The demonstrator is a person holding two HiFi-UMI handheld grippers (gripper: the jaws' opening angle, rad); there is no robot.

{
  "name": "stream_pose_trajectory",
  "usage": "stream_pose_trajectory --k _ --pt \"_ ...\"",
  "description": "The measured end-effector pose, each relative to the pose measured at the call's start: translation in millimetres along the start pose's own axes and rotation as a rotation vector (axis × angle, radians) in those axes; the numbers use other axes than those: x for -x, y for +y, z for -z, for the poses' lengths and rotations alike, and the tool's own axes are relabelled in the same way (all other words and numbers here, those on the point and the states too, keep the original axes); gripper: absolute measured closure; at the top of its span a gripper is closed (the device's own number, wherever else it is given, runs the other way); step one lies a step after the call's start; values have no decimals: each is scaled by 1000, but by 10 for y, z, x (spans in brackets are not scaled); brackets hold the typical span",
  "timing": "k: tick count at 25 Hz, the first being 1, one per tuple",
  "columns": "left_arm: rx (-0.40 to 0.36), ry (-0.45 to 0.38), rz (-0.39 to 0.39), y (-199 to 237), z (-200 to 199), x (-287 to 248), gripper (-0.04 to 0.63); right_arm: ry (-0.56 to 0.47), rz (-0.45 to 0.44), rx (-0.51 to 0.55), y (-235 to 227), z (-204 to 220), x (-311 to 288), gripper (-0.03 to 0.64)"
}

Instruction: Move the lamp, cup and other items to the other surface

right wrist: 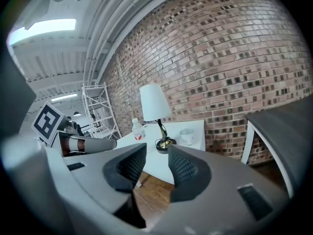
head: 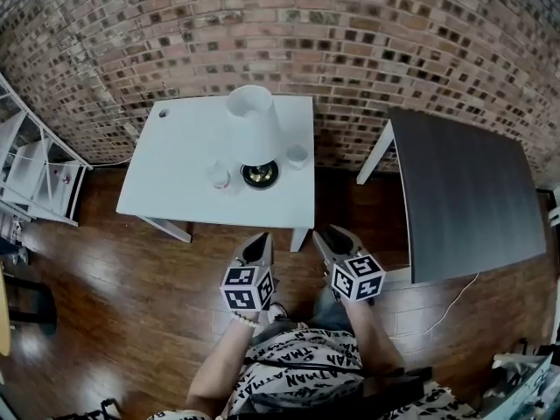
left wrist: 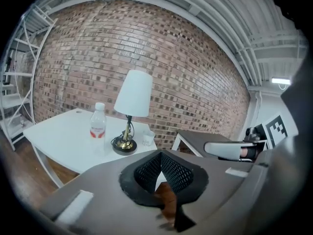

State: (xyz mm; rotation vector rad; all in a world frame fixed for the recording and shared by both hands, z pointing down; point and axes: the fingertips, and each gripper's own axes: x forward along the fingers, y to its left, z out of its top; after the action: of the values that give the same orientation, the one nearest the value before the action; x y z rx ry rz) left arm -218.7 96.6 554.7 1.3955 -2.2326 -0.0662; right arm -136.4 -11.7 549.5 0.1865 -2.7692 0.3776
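Observation:
A lamp with a white shade and a dark round base stands on the white table. A clear water bottle is to its left and a small white cup to its right. The dark table stands bare at the right. Both grippers hover over the wooden floor in front of the white table, well short of it. My left gripper is shut with nothing in it; its pads meet at the tips. My right gripper is open and holds nothing, and the lamp and cup show beyond its jaws.
A brick wall runs behind both tables. A white shelf rack stands at the left. A small dark round thing lies at the white table's far left corner. A cable trails on the floor below the dark table.

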Motion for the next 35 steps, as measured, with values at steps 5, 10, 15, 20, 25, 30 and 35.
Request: stream_pose_trajectory --k 5,10,15,20,25,30,35 --pt "28 9 8 101 -3 -153 595 41 37 16 -262 74 -349 310" --pt "76 -3 -12 215 -85 -460 595 113 40 65 -658 87 -980 244" --pt "102 -3 -51 325 -186 -875 595 163 36 126 -1022 3 -1636 219" --pt "117 6 -85 412 -201 -1261 595 226 2 209 -1262 72 -2243 199" --pt "140 10 -114 515 -126 -1535 595 266 -28 263 -1384 228 -2733 194" --pt "144 20 -131 591 -43 -1746 595 283 -52 244 -1467 353 -3014 170" --pt "134 27 -130 626 9 -1863 595 283 -83 241 -1447 438 -3163 173"
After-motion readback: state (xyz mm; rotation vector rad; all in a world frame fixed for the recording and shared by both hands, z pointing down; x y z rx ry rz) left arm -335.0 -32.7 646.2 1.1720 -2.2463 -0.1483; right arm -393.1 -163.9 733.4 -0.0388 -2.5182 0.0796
